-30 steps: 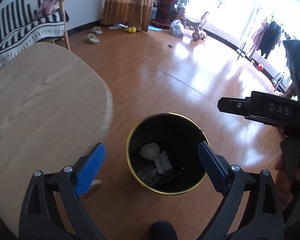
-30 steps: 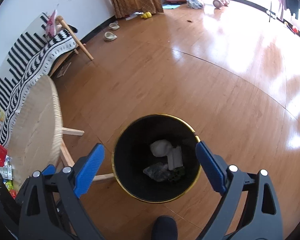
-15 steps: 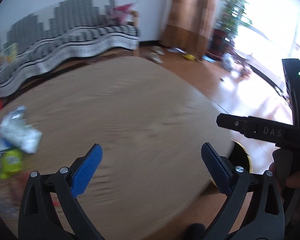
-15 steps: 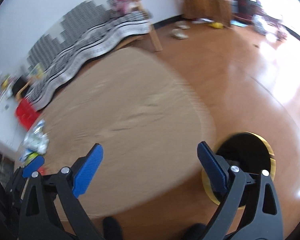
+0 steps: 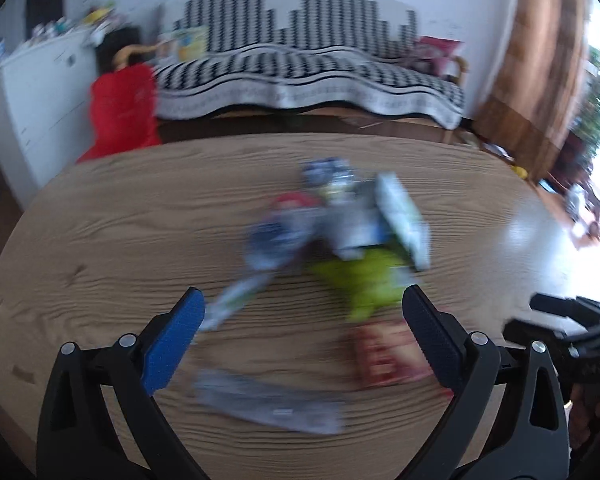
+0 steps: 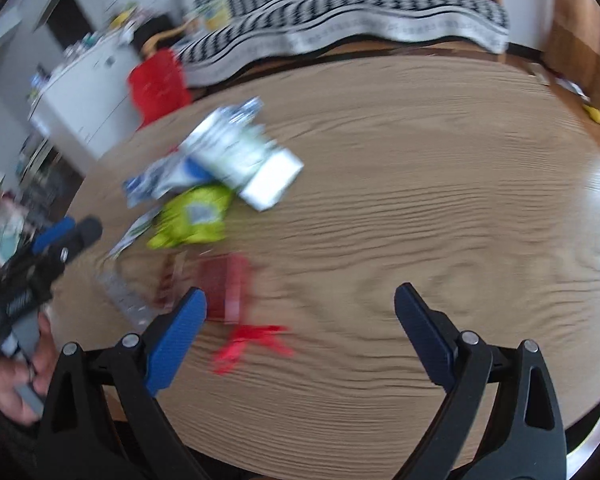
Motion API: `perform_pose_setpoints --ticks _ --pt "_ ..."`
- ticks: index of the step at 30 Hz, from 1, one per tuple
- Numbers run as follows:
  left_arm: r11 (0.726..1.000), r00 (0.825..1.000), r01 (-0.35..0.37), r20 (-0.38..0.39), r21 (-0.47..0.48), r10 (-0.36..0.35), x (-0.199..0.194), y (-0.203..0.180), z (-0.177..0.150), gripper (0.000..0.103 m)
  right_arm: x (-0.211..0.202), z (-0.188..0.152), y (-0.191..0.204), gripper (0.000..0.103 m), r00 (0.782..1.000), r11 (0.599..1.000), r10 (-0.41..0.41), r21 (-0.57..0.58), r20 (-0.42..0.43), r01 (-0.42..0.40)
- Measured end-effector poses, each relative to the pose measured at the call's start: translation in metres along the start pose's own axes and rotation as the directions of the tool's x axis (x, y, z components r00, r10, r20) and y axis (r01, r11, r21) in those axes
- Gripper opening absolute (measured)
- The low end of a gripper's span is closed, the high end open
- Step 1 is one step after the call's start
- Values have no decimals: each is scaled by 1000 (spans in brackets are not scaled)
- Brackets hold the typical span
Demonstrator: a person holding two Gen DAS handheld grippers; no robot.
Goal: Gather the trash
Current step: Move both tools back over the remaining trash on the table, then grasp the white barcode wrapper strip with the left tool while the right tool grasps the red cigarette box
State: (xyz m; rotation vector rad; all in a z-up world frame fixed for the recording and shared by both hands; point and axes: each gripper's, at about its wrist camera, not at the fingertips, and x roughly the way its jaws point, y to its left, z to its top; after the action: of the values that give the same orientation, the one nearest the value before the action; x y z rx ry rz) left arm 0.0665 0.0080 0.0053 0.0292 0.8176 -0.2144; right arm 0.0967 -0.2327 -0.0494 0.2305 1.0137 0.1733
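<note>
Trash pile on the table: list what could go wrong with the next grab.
1. The wrappers overlap: the yellow-green packet lies partly under the white-and-green packet, so a pinch may drag a neighbour off the wooden table.
2. The flat dark-red wrapper and thin red scrap lie flush with the wood; the open right gripper may slide over them.
3. Both views are motion-blurred, so aim may be off.

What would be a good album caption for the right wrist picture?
Open right gripper above a round wooden table, facing blurred wrappers waiting to be collected.
</note>
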Motion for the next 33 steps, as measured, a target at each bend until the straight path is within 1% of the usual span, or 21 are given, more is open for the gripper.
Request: perform_pose_setpoints --ticks 1,4,7,9,11,13,17,18,19,20,21,22,23,24,25,27,30,33 --pt "1000 1000 -15 -3 -6 15 3 16 0 96 6 -3 10 92 1000 1000 0 -17 -7 0" --pt "999 999 -48 -13 2 48 12 45 -3 96 23 -9 36 93 1000 998 -10 -63 -27 8" --pt "998 997 -58 -46 26 59 33 62 -4 96 39 -10 56 93 999 994 -35 -103 -40 31" --pt "997 996 -57 -66 54 60 43 66 -7 96 45 -10 62 93 998 992 -42 -122 -41 37" --pt "993 994 -70 -80 92 77 57 66 -9 96 49 -10 66 93 998 989 -52 -138 -41 46" --pt "991 992 -68 -94 118 79 68 64 -10 96 51 -10 67 93 998 988 -56 -148 -38 49" --pt "986 989 -68 -120 152 87 84 58 -13 96 58 -6 68 95 997 988 -61 -146 -40 55" --pt "986 988 -64 -127 154 84 87 57 -13 94 59 -5 67 95 997 988 -61 -143 -39 55" --pt "986 988 -52 -136 156 74 90 58 -14 85 61 -5 68 95 997 988 -60 -143 -44 53" --pt "987 987 -46 -144 154 68 92 58 -14 80 63 -3 68 95 997 988 -60 -144 -45 53" --pt "989 988 -31 -146 146 52 91 57 -14 71 64 -3 69 95 997 988 -61 -146 -45 54" --pt "991 988 -11 -153 132 31 91 58 -14 56 65 -3 70 96 997 987 -62 -150 -44 54" --pt "993 987 4 -158 121 15 90 57 -14 46 66 -3 71 96 997 987 -63 -153 -44 55" --pt "993 987 1 -160 119 18 90 56 -13 24 67 -4 72 96 997 986 -63 -155 -45 56" --pt "992 986 0 -166 124 20 89 55 -12 12 68 -4 73 96 997 986 -64 -157 -47 56" --pt "994 985 14 -172 112 5 86 54 -12 12 70 -6 75 96 997 986 -65 -158 -51 56" --pt "993 989 4 -144 117 13 77 49 -9 12 73 -8 79 96 997 986 -64 -156 -50 56" --pt "995 992 7 -124 104 6 68 46 -5 12 76 -9 82 96 996 985 -73 -161 -49 64"
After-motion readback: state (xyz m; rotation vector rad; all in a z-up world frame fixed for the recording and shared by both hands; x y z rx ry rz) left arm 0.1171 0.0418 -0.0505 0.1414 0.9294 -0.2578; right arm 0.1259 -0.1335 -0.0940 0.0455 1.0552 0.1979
